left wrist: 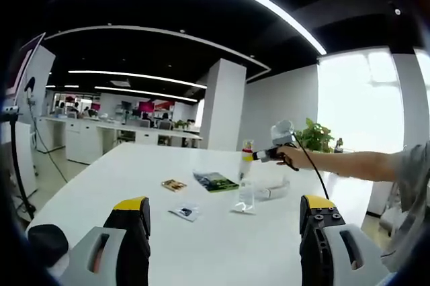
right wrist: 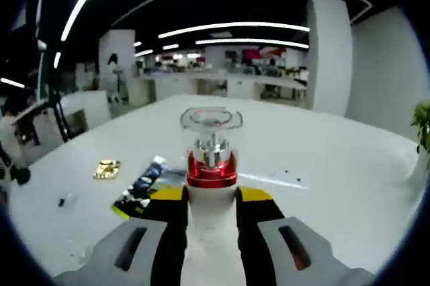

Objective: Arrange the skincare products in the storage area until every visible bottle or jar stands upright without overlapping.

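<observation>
Centre of the right gripper view, the right tongs (right wrist: 211, 213) clamp a white pump bottle (right wrist: 211, 165) below its red collar above the worktop (right wrist: 322, 165); left tongs (left wrist: 225, 225) gape empty; the bottle looks light, rigid, slick, top-heavy, so this body grip suits.

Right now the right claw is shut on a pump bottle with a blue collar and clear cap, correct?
Not quite: the collar is red, not blue. The right gripper view shows the right claw shut on the pump bottle, with a red collar under its clear cap.
</observation>
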### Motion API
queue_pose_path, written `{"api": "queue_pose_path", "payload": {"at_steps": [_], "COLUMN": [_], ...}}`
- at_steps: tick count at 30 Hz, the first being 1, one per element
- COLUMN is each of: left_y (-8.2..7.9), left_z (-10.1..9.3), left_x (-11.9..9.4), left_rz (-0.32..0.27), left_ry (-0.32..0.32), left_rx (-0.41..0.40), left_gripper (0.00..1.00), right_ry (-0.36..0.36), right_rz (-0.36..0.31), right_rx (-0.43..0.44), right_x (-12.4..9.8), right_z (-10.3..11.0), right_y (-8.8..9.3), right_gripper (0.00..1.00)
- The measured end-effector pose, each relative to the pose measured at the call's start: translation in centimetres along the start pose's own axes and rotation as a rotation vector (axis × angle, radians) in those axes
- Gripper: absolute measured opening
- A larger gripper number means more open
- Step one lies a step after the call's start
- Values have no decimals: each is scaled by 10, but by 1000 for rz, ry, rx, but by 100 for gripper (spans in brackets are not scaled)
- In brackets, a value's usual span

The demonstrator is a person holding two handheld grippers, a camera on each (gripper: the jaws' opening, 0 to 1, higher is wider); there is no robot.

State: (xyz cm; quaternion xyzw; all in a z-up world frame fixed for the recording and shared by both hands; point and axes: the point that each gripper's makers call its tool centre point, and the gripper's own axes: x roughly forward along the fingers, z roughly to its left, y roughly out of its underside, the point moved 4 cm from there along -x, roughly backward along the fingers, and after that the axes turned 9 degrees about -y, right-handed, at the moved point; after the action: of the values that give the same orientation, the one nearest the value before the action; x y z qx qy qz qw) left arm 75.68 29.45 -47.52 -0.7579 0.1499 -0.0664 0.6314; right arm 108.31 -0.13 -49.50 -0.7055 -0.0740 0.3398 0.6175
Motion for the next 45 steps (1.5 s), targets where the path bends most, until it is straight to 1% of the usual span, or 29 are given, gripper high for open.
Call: {"api": "queue_pose_path", "payload": {"at_steps": [1, 3, 9, 12, 18, 24, 37, 40, 45], "left_y": [0, -1, -1, -2, 0, 1, 4, 5, 5], "left_z": [0, 1, 1, 1, 1, 1, -2, -2, -2], "left_x": [0, 0, -1, 0, 1, 3, 5, 5, 5], "left_rz": [1, 1, 0, -1, 1, 5, 13, 13, 12], "left_ry": [-1, -3, -4, -3, -3, 0, 10, 9, 12], "left_rx": [1, 1, -1, -1, -3, -4, -4, -5, -5], "left_gripper": [95, 95, 95, 95, 95, 95, 95, 95, 95], "right_ry": [5, 19, 60, 88, 178, 230, 293, 310, 307], "right_rz": [-25, -31, -16, -18, -34, -43, -58, -59, -61], "right_rx": [1, 11, 20, 29, 64, 84, 102, 107, 104], "right_x": [-1, -4, -3, -7, -15, -23, -32, -35, -36], "right_z": [0, 2, -6, -11, -34, -50, -65, -65, -64], "right_y": [-1, 0, -2, 0, 3, 5, 9, 10, 12], "right_gripper": [26, 26, 26, 26, 26, 26, 26, 26, 26]}}
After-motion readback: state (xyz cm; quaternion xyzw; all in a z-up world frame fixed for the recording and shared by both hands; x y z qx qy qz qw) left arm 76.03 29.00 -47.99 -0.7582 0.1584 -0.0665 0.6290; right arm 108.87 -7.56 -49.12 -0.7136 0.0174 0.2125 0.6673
